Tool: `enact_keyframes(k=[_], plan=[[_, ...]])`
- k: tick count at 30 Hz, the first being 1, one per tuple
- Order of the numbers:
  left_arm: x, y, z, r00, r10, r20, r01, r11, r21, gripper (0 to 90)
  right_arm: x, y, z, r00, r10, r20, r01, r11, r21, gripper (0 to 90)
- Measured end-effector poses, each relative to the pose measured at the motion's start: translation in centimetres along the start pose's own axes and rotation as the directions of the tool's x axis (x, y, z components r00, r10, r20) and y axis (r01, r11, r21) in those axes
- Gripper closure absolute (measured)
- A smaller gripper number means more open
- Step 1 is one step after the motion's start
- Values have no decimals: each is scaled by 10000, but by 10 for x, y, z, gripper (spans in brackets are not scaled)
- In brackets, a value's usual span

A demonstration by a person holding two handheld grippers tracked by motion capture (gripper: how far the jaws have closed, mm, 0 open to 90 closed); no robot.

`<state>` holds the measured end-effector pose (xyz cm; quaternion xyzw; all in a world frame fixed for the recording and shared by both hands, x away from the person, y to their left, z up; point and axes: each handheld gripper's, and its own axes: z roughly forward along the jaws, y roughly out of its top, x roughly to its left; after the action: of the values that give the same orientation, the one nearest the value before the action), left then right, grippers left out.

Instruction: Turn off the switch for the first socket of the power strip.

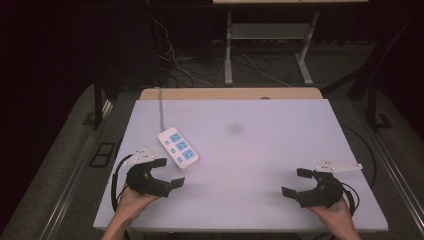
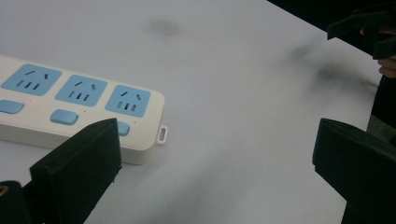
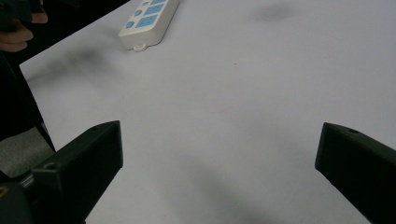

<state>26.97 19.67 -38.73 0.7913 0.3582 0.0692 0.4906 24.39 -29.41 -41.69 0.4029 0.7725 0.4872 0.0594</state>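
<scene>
A white tabletop (image 1: 280, 150) carries one white power strip (image 1: 178, 148) with blue sockets, lying left of centre, its cord running to the far edge. The left gripper (image 1: 166, 172) rests just beside it near the front-left corner, jaws spread and empty. The right gripper (image 1: 299, 182) sits near the front-right corner, also spread and empty. Nothing appears started.

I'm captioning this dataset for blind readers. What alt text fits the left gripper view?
A white power strip with three blue sockets and blue switches lies on a white table, close behind the left gripper, whose black jaws stand wide open. The right gripper shows at the top right corner.
</scene>
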Motion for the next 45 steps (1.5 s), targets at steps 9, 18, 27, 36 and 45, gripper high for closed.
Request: enact_keyframes(k=[9,18,27,36,45], plan=[[9,9,-3,9999,9,-110,-8,9999,139,0,0,-1,1,10000,-29,-15,29,10000,62,6],[17,20,-4,9996,199,-186,-190,9986,485,0,0,-1,1,10000,-7,-10,7,10000,64,6],[24,33,-4,9991,346,-247,-329,9972,669,0,0,-2,0,10000,-12,-16,12,10000,79,6],[34,44,-7,9985,400,-383,-367,9958,835,1,0,-2,0,10000,-22,-5,22,10000,92,6],[47,54,-7,9974,379,-605,-325,9956,878,2,0,-2,1,10000,-32,-20,32,9999,159,6]])
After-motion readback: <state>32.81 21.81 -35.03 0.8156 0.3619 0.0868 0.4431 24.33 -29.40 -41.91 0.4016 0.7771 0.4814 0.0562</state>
